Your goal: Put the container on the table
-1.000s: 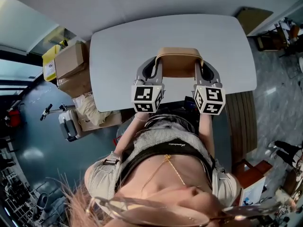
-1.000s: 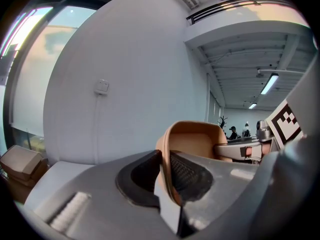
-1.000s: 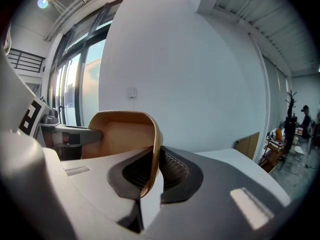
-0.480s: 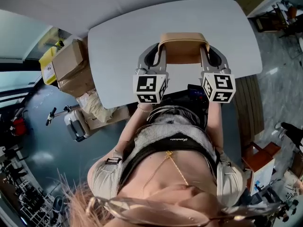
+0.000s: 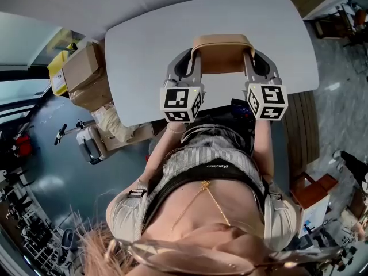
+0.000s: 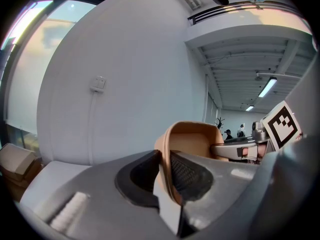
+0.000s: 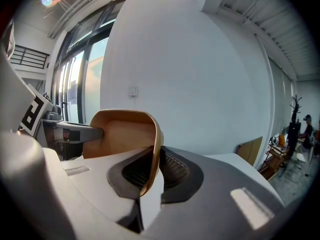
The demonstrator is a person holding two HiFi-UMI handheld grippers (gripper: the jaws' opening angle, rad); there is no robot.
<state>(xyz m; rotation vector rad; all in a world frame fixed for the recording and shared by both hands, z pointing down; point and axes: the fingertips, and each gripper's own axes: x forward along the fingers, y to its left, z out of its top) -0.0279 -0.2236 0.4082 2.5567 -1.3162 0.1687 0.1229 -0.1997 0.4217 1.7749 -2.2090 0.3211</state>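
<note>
The left hand-held gripper and right hand-held gripper each pinch an opposite wall of the container, holding it level over the tabletop for setting down.

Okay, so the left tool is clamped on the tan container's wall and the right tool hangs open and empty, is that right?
Not quite. The right tool is not open: the right gripper view shows its jaws shut on a wall of the tan container. The left tool is clamped on, as you said.
</note>
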